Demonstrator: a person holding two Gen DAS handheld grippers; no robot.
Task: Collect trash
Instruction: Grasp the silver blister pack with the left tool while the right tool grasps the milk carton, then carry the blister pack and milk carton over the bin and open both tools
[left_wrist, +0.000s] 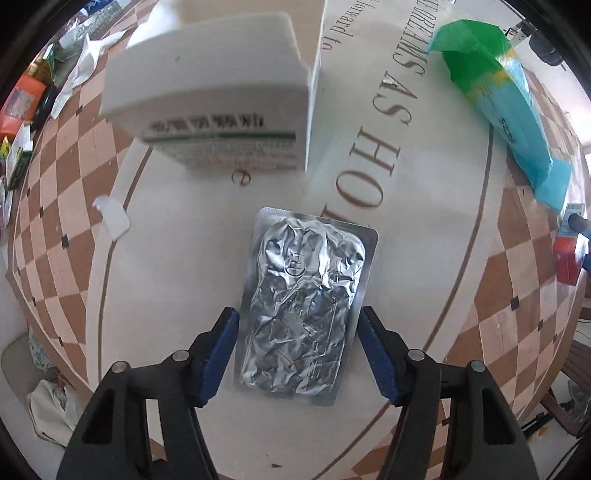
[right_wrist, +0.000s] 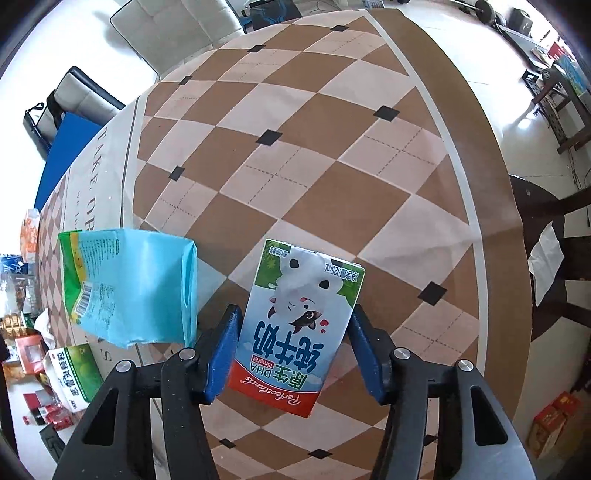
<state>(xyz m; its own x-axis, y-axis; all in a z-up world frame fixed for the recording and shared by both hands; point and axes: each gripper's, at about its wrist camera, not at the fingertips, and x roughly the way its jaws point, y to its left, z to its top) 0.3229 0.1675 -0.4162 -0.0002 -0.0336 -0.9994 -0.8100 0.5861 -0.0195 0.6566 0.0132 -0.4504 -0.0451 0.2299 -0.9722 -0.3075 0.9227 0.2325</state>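
Left tongs (left_wrist: 298, 354) spread, pads either side of a crumpled foil blister pack (left_wrist: 306, 308) lying flat on the desk (left_wrist: 177, 295); pads look just beside its edges, contact unclear. Right tongs (right_wrist: 292, 350) also spread around a small milk carton (right_wrist: 299, 325), left pad close to its side, right pad a little apart; can't tell if the carton rests on the desk or is lifted.

Step, by my read: grasp stage for both items, neither pinched yet. Next: squeeze both, lift, carry to a bin; none in view.

Blister pack long axis runs away from the camera, leaning slightly right. Carton long axis also points away, print upside down. A blue-green bag (right_wrist: 129, 288) lies left of the carton, a white box (left_wrist: 210, 99) beyond the foil.
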